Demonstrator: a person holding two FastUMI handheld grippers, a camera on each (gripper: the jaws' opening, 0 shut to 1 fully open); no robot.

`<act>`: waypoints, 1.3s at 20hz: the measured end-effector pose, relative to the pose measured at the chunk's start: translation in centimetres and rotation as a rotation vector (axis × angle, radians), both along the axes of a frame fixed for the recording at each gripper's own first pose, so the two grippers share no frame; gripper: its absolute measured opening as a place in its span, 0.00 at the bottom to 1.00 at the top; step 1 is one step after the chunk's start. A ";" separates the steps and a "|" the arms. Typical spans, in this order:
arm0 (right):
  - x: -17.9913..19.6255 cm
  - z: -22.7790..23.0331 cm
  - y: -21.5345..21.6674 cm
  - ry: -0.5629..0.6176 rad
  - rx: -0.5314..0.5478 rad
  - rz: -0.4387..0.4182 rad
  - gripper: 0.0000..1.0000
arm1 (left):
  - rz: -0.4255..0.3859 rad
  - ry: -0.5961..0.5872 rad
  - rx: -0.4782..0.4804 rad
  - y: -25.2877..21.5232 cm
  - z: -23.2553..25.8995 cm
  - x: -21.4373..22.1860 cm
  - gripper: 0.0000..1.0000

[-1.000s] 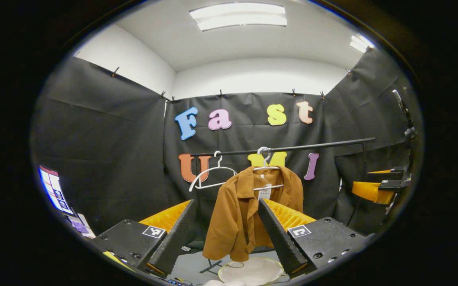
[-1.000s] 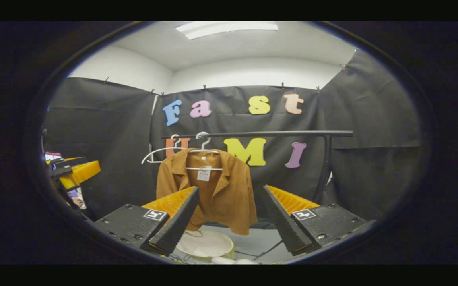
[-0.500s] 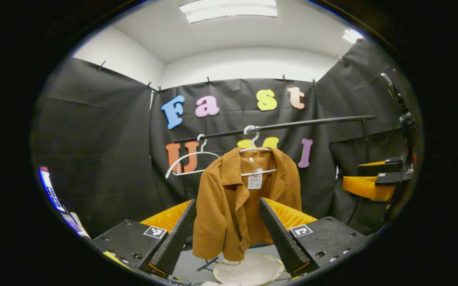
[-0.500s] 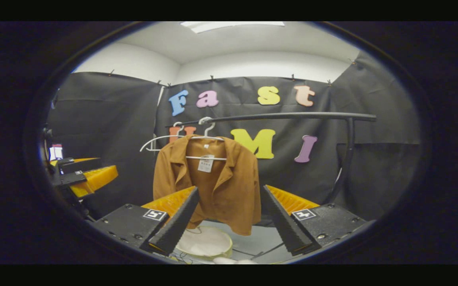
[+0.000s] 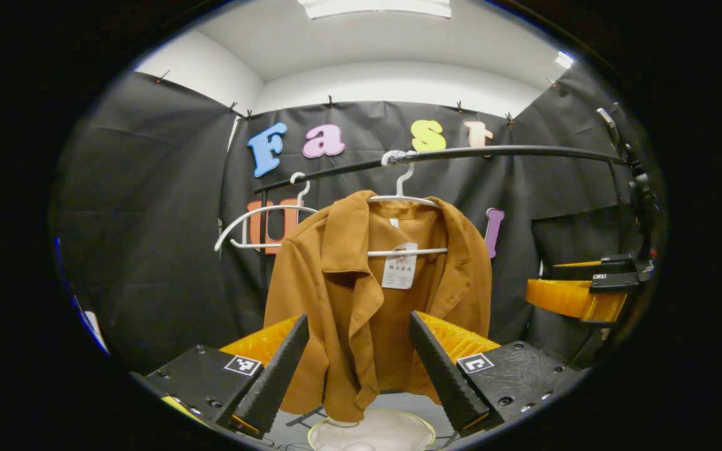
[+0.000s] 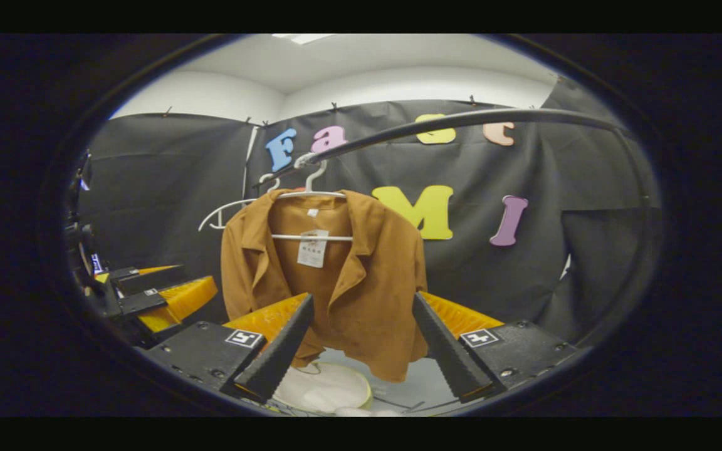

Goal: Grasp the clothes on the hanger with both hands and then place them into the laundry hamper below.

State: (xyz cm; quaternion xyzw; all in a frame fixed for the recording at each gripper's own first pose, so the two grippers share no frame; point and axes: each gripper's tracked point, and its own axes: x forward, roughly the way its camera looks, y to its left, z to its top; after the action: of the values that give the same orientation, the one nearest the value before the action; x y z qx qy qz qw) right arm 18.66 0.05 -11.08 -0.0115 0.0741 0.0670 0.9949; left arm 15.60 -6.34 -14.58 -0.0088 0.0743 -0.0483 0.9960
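A rust-brown, soft woven collared shirt (image 5: 361, 300) is hanging on a thin white wire hanger (image 5: 402, 194) from a black metal rail (image 5: 492, 152), above a round white fabric laundry hamper (image 5: 373, 432) on the floor. An empty white hanger (image 5: 254, 219) is hanging left of it. The left tongs (image 5: 355, 363) and right tongs (image 6: 358, 351) are gaping wide, gripping nothing, near the shirt's hem.

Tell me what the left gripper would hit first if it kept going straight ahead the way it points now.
Most likely the brown shirt on the white hanger: it hangs right between the open left gripper fingers. Depth is unclear, but nothing seems nearer.
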 end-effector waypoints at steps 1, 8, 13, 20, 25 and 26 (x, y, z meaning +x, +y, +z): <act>1.4 -0.1 0.2 0.003 0.003 0.016 0.99 | 0.009 -0.002 0.002 -0.2 0.0 1.3 0.98; 9.2 0.9 1.0 -0.005 0.031 0.097 0.99 | 0.040 0.011 -0.006 -1.3 -0.7 10.3 0.98; 13.2 0.7 2.1 0.001 0.056 0.134 0.99 | 0.130 0.043 -0.070 1.1 -1.2 13.8 1.00; 17.5 -0.8 2.6 0.034 0.092 0.126 0.94 | 0.213 0.036 0.015 2.4 -1.7 14.7 0.95; 19.2 -1.5 2.9 0.064 0.124 0.195 0.63 | 0.250 0.063 0.039 3.9 -2.3 15.9 0.77; 19.6 -1.5 2.4 0.070 0.135 0.197 0.55 | 0.245 0.072 0.041 4.0 -2.5 16.2 0.72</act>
State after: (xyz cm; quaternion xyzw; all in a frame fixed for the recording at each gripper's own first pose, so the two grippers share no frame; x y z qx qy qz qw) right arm 38.25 2.48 -12.62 0.0506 0.1025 0.1695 0.9789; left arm 31.76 -2.33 -17.08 0.0006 0.1093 0.0758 0.9911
